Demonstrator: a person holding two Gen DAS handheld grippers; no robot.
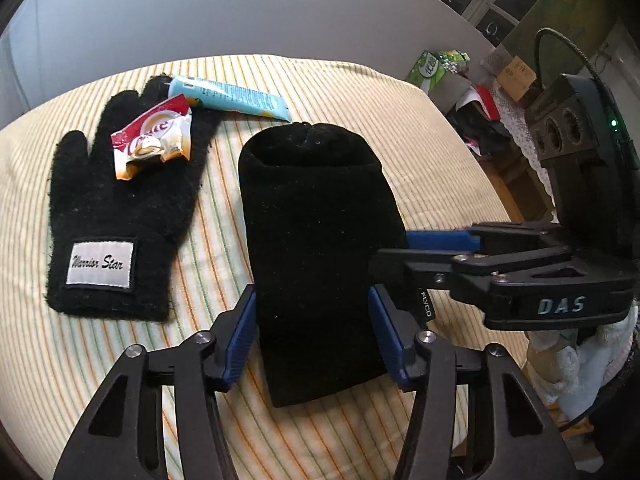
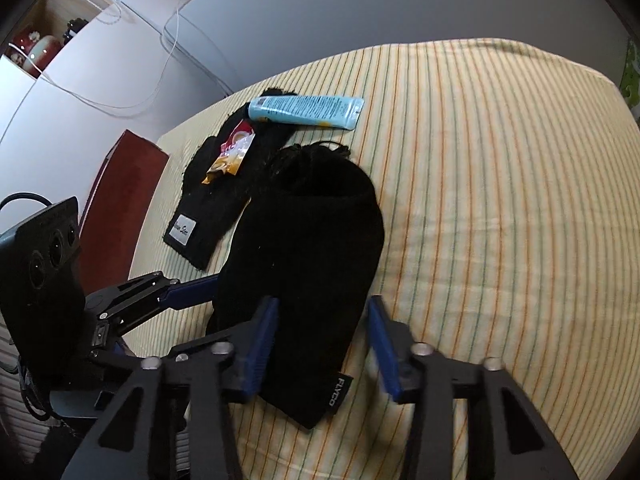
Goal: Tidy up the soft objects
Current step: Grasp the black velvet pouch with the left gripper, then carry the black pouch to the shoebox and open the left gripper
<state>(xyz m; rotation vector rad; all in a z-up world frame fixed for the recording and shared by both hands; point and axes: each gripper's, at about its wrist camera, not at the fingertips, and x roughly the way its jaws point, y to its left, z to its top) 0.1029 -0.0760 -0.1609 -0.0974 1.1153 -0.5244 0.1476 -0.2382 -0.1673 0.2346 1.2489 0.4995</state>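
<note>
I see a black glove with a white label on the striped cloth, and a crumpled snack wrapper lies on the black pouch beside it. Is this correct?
Not quite. The snack wrapper lies on the black glove, not on the black pouch. The left wrist view shows it across the glove's fingers. The rest holds: the white label is on the glove, on the striped cloth.

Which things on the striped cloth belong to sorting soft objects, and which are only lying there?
Belong to the job:
- black pouch, between the open left claw pads
- black glove
- right claw, open

Just lying about:
- snack wrapper on the glove
- blue tube
- green box
</note>
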